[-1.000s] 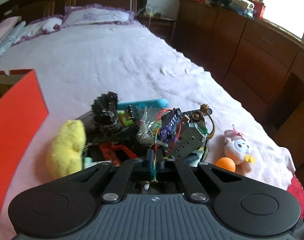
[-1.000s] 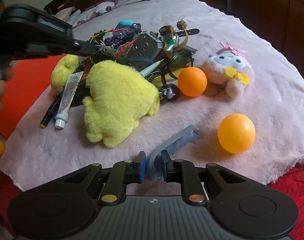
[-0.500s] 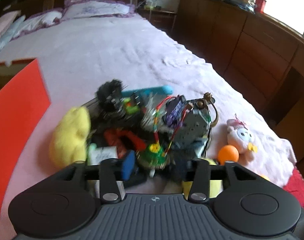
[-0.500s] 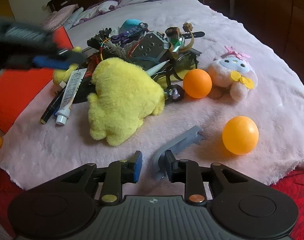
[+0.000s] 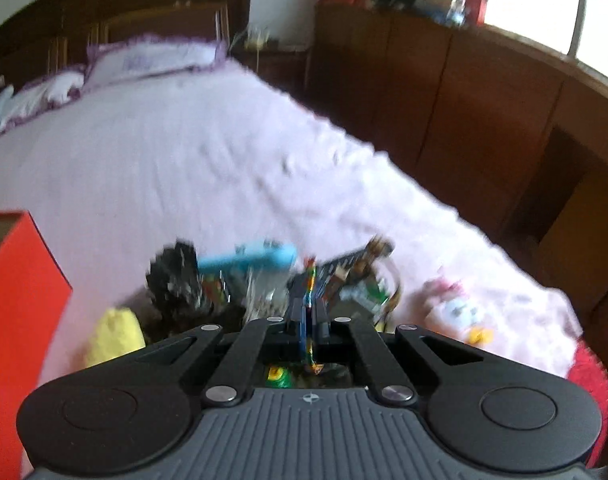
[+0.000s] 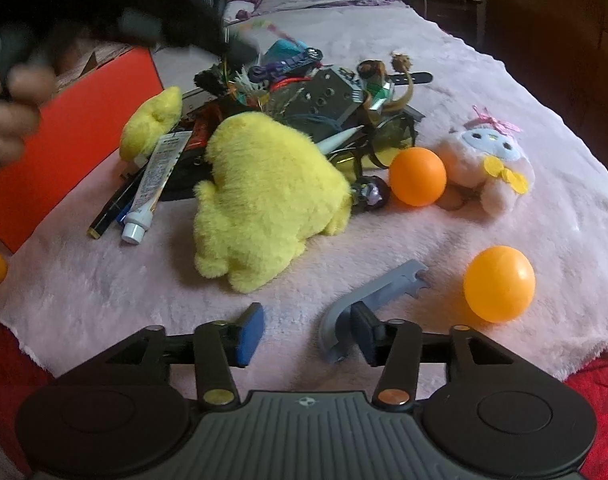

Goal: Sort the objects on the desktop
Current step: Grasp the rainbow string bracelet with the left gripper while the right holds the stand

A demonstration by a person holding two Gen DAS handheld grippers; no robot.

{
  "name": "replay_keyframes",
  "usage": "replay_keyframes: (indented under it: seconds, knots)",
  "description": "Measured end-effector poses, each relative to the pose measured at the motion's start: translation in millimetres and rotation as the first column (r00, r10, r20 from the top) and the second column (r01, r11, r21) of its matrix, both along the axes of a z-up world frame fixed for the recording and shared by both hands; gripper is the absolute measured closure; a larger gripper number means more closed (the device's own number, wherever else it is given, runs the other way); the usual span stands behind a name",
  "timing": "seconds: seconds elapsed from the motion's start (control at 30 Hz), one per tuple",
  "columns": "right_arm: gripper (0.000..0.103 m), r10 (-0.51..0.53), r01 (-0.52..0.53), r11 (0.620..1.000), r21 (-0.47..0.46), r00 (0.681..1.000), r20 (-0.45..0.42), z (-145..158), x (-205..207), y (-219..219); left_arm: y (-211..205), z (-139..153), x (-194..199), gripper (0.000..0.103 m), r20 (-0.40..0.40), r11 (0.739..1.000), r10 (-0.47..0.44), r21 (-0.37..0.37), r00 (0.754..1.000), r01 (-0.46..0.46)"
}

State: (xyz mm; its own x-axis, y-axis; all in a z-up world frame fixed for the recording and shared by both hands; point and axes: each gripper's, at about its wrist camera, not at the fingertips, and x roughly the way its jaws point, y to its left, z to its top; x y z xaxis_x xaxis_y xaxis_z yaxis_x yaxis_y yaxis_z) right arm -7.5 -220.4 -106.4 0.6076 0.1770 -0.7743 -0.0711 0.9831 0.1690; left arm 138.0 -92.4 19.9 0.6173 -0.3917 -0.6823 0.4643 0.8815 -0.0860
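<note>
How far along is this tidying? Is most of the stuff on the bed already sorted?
Barely started. The left gripper is shut on a thin multicoloured strip above the pile. The right gripper is opening beside the grey plastic piece lying on the blanket. Left: the big yellow plush, two orange balls, tube, pink plush. The red box mostly hides its contents.

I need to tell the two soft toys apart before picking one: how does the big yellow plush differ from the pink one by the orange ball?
The yellow plush is clearly larger than the pink plush. The yellow one is a plain single colour with no face showing; the pink one shows a pale blue face patch, a pink bow and yellow trim. The yellow plush leans against the pile of clutter, while the pink plush lies apart from it, beside an orange ball. Both are fuzzy soft toys lying on the pink blanket.
</note>
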Motion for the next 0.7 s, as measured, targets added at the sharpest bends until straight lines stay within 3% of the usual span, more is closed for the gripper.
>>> replay_keyframes:
  seconds: [0.2,0.33,0.53,0.7]
  knots:
    - [0.048,-0.009,0.009,1.0,0.017,1.0,-0.004,1.0,-0.8,-3.2,21.9,27.6,-32.8,0.099,0.034,0.999,0.018,-0.047,0.999,-0.016]
    - [0.048,-0.015,0.015,1.0,0.012,1.0,-0.007,0.5,-1.4,-3.6,46.2,22.7,-63.9,0.099,-0.007,0.998,0.04,-0.044,0.999,-0.041]
    - [0.048,-0.016,0.016,1.0,0.004,1.0,-0.011,1.5,-1.7,-2.8,75.0,-21.8,-102.3,0.098,-0.156,0.992,0.125,0.051,0.98,-0.118]
    - [0.048,-0.02,0.019,1.0,-0.016,0.999,-0.031,2.9,-2.3,1.5,94.0,-53.6,-116.7,0.098,-0.254,0.986,0.167,0.07,0.953,-0.155]
